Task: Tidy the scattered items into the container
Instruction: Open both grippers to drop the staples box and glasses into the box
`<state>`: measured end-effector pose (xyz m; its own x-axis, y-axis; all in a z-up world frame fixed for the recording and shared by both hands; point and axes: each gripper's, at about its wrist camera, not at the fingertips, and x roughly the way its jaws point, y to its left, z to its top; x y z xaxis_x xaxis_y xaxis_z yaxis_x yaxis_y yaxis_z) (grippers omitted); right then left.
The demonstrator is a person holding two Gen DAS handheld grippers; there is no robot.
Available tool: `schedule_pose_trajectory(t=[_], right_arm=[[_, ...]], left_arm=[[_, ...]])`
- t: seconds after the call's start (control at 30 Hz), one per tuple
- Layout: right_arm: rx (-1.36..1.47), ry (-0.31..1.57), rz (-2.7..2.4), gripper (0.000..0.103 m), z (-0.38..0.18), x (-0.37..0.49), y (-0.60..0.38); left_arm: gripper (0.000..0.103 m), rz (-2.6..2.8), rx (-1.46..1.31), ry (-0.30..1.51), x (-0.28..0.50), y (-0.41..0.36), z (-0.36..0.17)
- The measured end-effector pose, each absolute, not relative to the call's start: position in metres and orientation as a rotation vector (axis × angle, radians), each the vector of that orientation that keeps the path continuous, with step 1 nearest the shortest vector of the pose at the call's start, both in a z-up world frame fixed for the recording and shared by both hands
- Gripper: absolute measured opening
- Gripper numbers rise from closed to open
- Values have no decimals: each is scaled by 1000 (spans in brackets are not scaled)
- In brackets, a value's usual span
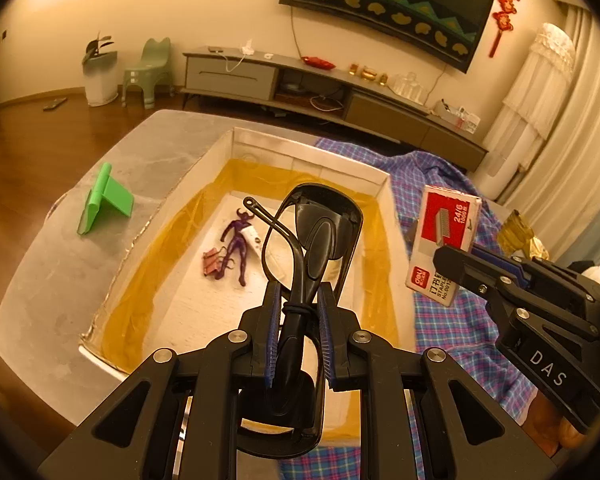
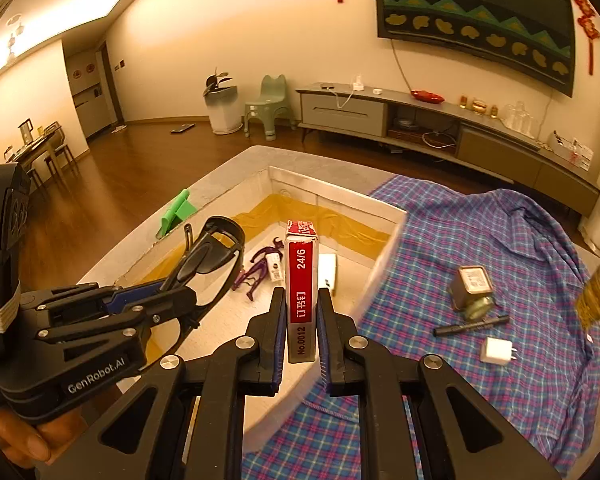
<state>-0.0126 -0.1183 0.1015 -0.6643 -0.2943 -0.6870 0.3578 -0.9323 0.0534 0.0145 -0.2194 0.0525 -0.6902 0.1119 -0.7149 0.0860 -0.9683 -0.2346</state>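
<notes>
My left gripper is shut on folded black sunglasses and holds them above the white box lined with yellow tape. It also shows in the right wrist view with the sunglasses. My right gripper is shut on a red staple box, held over the box's right wall. In the left wrist view the staple box hangs right of the box. Inside lie a purple figure, a pink clip and a small white tube.
A plaid shirt covers the table's right side; on it lie a small jar, a black marker, a white charger and a gold packet. A green stand sits left of the box.
</notes>
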Motion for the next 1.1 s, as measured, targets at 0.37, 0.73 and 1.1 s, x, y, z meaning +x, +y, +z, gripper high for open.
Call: schedule_pose_trajectory(t=[0.37, 0.73, 1.1], right_arm=[[1159, 127, -2466, 15, 73, -53, -140], [1251, 252, -2423, 16, 45, -88, -159], [1268, 329, -2469, 18, 39, -105, -161]], left_arm=[[19, 2849, -1294, -386, -6, -233, 37], [19, 2818, -1433, -383, -29, -240, 11], [21, 2808, -1531, -410, -41, -247, 0]])
